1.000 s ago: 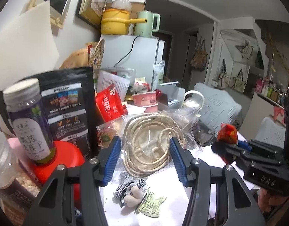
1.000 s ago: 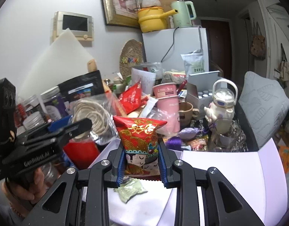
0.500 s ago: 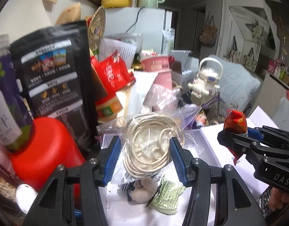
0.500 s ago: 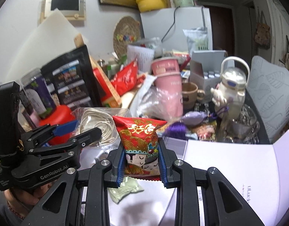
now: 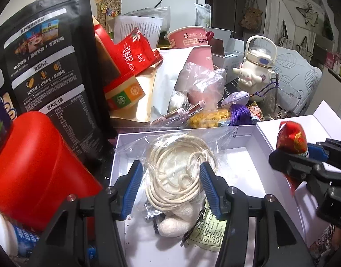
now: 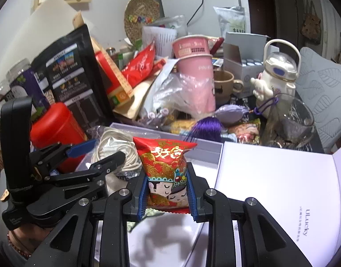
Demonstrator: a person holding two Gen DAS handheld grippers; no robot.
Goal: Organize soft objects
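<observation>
My left gripper (image 5: pixel 170 185) holds a clear plastic bag of coiled cream rope (image 5: pixel 178 166) low over the open white box (image 5: pixel 243 138). Inside the box lie a small white plush toy (image 5: pixel 177 222) and a pale green sachet (image 5: pixel 207 231). My right gripper (image 6: pixel 167 192) is shut on a red printed snack pouch (image 6: pixel 165 164), held upright above the box's right side; it shows in the left wrist view (image 5: pixel 291 139) too. The rope bag also shows in the right wrist view (image 6: pixel 117 149), between the left gripper's fingers.
A red canister (image 5: pixel 35 162) and a black food pouch (image 5: pixel 48 66) stand left of the box. Behind it are pink cups (image 5: pixel 192 44), a white kettle toy (image 5: pixel 257 66), a purple tassel (image 5: pixel 239 113) and a glass (image 6: pixel 288 124). The box lid (image 6: pixel 281 189) lies open at right.
Both grippers have come down and forward over the white box. The rope bag now hangs inside the box, close above the plush toy. The snack pouch stays gripped.
</observation>
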